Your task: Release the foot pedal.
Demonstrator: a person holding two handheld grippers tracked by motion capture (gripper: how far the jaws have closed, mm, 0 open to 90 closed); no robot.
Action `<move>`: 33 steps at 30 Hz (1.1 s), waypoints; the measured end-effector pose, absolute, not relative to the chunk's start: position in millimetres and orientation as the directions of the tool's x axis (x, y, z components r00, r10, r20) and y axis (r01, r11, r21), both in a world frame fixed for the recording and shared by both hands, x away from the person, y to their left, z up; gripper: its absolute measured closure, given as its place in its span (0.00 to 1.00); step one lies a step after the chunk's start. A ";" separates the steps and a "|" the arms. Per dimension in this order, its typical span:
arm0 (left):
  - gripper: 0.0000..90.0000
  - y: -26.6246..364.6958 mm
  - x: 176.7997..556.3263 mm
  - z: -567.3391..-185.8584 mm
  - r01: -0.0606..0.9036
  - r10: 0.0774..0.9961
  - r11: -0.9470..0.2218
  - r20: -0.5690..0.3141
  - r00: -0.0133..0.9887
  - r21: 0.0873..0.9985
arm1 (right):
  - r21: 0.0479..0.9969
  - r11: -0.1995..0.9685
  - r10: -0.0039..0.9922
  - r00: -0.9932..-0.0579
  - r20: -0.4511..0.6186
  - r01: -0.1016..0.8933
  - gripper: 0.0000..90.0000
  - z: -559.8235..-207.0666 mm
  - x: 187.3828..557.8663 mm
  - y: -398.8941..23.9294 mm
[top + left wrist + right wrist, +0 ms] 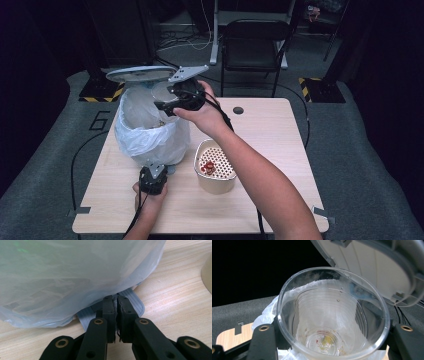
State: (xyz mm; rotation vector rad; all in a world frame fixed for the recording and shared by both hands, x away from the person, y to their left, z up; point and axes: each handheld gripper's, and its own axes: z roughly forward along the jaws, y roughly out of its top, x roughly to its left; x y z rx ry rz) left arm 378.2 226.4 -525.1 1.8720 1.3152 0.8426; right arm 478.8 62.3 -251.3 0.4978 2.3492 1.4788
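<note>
From the high view, a bin lined with a white plastic bag (150,127) stands on the left part of the wooden table (270,135), its grey lid (140,74) raised flat above it. The right gripper (167,106) reaches over the bin's mouth, and what it carries is hard to make out there. The right gripper view settles it: the jaws are clamped on a clear plastic cup (332,315), with small yellow and red scraps at its bottom. The left gripper (116,312) sits low at the bin's near side; its own view shows the jaws pressed together over the ribbed grey pedal (133,302) under the bag. A beige strainer basket (215,170) with red bits stands right of the bin.
</note>
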 end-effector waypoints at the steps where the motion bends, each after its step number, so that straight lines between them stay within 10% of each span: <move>1: 0.94 226.3 378.2 -525.0 0.507 0.954 -0.250 0.120 0.276 0.825 | 0.906 0.406 0.452 -0.888 -0.087 0.118 0.39 -252.3 479.7 64.0; 20: 0.95 226.4 378.1 -524.9 0.508 0.953 -0.251 0.120 0.277 0.824 | 0.922 0.328 0.482 -0.876 0.025 0.207 0.35 -283.7 497.7 96.0; 27: 0.94 226.4 378.1 -525.0 0.507 0.954 -0.249 0.118 0.276 0.825 | 0.932 0.260 0.525 -0.847 0.084 0.253 0.01 -295.4 495.0 104.9; 33: 0.94 226.3 378.1 -525.0 0.508 0.954 -0.247 0.116 0.276 0.825 | 0.939 0.241 0.527 -0.846 0.086 0.246 0.00 -298.5 488.4 93.4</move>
